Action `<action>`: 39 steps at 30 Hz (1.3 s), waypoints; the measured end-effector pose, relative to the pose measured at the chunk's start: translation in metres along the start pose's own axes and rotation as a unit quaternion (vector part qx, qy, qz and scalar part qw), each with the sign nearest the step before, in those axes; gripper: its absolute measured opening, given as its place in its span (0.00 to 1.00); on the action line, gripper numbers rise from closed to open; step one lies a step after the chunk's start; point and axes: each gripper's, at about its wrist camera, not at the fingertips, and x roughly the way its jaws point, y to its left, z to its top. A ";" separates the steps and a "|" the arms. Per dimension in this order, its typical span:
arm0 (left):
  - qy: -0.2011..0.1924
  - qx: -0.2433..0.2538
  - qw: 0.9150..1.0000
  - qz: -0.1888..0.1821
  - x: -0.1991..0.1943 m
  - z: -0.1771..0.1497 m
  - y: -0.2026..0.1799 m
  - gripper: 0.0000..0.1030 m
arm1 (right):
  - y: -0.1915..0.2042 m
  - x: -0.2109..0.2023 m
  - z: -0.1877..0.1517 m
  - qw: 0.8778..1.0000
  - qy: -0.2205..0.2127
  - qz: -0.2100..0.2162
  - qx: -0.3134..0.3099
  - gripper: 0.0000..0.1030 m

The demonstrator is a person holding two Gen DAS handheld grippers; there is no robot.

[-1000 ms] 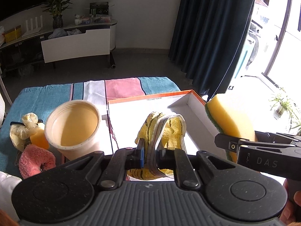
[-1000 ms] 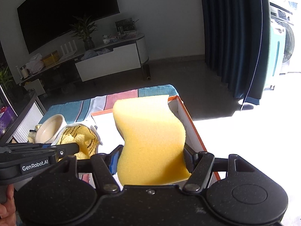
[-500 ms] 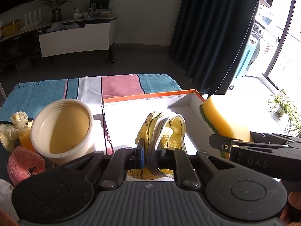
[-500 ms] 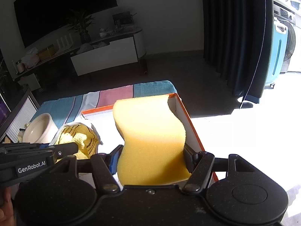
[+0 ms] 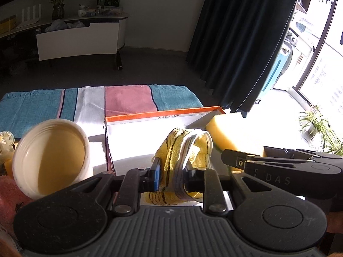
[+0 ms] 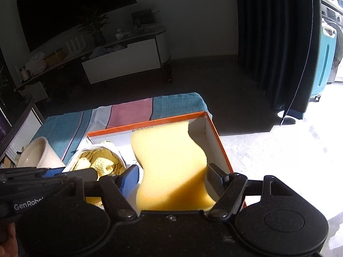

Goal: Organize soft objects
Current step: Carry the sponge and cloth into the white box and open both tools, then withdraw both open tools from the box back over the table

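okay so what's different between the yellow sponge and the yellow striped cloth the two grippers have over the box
The sponge is a plain yellow foam block with wavy edges; the striped cloth is bunched, with dark stripes and a pale band. The right gripper has its fingers spread beside the sponge, apparently letting go, while the left gripper pinches the cloth tightly. Both are soft, yellow, and over the orange-rimmed box.
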 end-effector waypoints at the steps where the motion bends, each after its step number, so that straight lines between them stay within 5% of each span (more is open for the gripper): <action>1: -0.001 -0.002 1.000 -0.004 0.000 0.001 -0.001 0.52 | -0.001 -0.001 0.002 1.000 -0.002 0.002 0.002 0.84; 3: -0.008 -0.004 1.000 -0.015 -0.004 0.002 0.000 0.65 | -0.003 -0.006 0.002 1.000 -0.010 0.000 0.010 0.85; 9: -0.012 -0.010 1.000 0.000 -0.019 0.001 0.004 0.68 | 0.001 -0.035 -0.006 1.000 -0.024 -0.014 0.012 0.85; 18: -0.020 0.011 0.999 0.040 -0.053 -0.005 -0.004 0.88 | 0.014 -0.070 -0.021 0.999 -0.028 -0.016 0.012 0.85; 39: -0.030 0.002 0.993 0.110 -0.123 -0.042 0.022 0.95 | 0.079 -0.117 -0.059 1.000 -0.018 0.020 -0.009 0.85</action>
